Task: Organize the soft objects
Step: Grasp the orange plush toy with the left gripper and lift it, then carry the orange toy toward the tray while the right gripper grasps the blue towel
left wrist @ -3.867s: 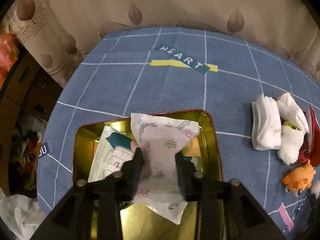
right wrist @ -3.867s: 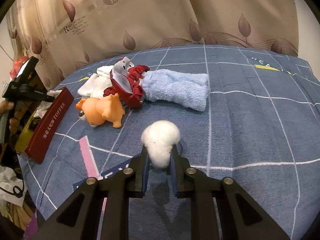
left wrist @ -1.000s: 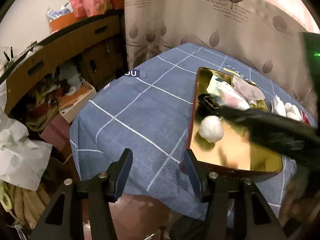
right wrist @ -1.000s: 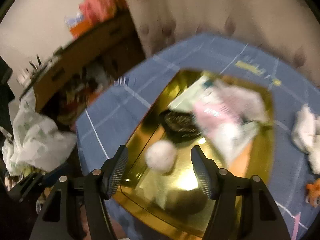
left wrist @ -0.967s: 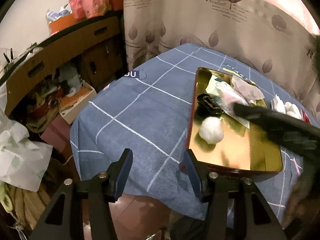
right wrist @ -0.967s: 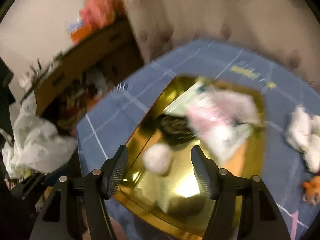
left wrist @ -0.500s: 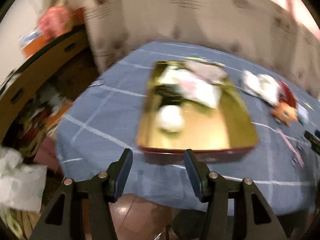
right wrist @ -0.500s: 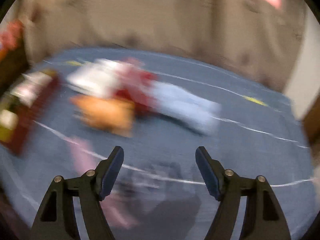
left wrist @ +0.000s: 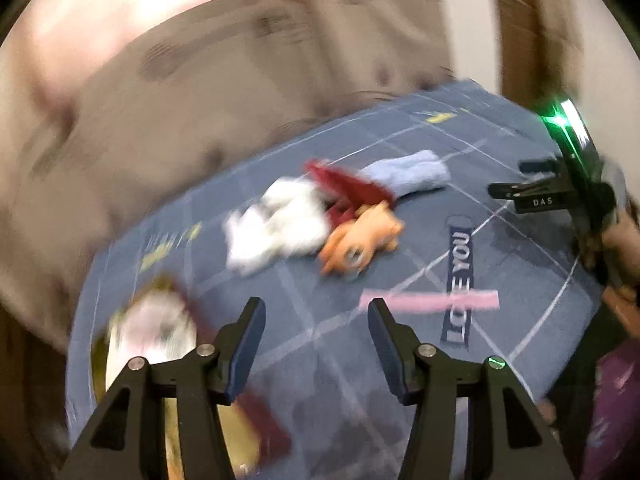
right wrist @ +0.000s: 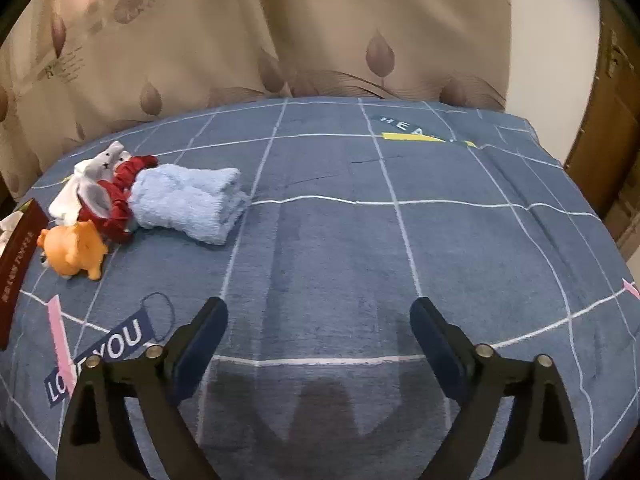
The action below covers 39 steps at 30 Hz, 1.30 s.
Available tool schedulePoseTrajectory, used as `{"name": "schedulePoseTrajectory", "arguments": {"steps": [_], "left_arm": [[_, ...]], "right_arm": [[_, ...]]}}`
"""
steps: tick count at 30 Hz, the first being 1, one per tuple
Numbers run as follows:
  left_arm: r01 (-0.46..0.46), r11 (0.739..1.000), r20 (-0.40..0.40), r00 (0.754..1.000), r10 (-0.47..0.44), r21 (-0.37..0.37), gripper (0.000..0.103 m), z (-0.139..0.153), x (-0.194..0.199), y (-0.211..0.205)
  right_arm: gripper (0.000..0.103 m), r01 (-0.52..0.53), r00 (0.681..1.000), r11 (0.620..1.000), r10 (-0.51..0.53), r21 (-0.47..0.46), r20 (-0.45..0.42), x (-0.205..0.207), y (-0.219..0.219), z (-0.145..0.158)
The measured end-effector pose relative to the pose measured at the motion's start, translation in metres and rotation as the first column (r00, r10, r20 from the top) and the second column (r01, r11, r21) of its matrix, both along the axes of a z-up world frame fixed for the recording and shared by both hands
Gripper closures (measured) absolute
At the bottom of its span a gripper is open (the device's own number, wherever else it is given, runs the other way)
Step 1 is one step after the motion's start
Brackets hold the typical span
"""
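On the blue checked cloth lie an orange plush toy [right wrist: 74, 250], a red scrunchie [right wrist: 118, 196], a folded light blue towel [right wrist: 188, 202] and white cloths [right wrist: 66, 196] at the left. They also show blurred in the left wrist view: the orange toy [left wrist: 360, 236], white cloths [left wrist: 276, 226], blue towel [left wrist: 412, 174]. The tin box [left wrist: 140, 344] holding soft items is at the lower left there. My left gripper [left wrist: 316, 340] is open and empty above the cloth. My right gripper [right wrist: 318, 344] is open and empty over bare cloth, right of the pile.
A thin hair tie [right wrist: 160, 312] lies by the "LOVE YOU" print. The red side of the tin [right wrist: 18, 256] is at the left edge. A leaf-print curtain [right wrist: 280, 32] hangs behind the table. The right gripper's body [left wrist: 568, 184] shows in the left wrist view.
The left view has swung right from the tin toward the toy pile. The right view has steadied over the cloth. Both grippers stay open; the white ball was left in the tin earlier.
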<state>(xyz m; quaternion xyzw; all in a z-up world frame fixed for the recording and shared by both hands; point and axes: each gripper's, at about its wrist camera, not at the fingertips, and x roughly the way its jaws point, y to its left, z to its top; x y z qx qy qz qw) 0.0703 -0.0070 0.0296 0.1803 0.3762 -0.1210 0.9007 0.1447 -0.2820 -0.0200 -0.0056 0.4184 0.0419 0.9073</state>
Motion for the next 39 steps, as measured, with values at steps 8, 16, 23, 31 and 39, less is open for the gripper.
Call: {"name": "schedulePoseTrajectory", "arguments": {"steps": [8, 16, 23, 31, 39], "left_arm": [[0.234, 0.969, -0.112, 0.968, -0.225, 0.073, 0.048, -0.022, 0.086, -0.047], [0.345, 0.932, -0.285, 0.91, -0.303, 0.109, 0.048, -0.054, 0.126, -0.062], [0.321, 0.941, -0.322, 0.906, -0.273, 0.107, 0.062, -0.073, 0.138, -0.062], [0.013, 0.977, -0.23, 0.971, -0.063, -0.213, 0.063, -0.043, 0.095, -0.023], [-0.145, 0.905, -0.245, 0.968, 0.046, -0.4, 0.062, -0.018, 0.028, -0.003]], "right_arm": [[0.01, -0.03, 1.0, 0.997, 0.03, 0.065, -0.003, -0.003, -0.005, -0.001], [0.01, -0.042, 0.999, 0.992, 0.044, 0.121, -0.008, -0.001, -0.009, -0.003], [0.01, -0.043, 0.999, 0.99, 0.047, 0.136, -0.02, 0.003, -0.01, -0.005], [0.01, -0.033, 0.999, 0.987, 0.038, 0.159, -0.029, 0.004, -0.015, -0.006], [0.01, -0.186, 0.982, 0.97, 0.186, 0.156, 0.013, 0.001, 0.0, 0.002]]}}
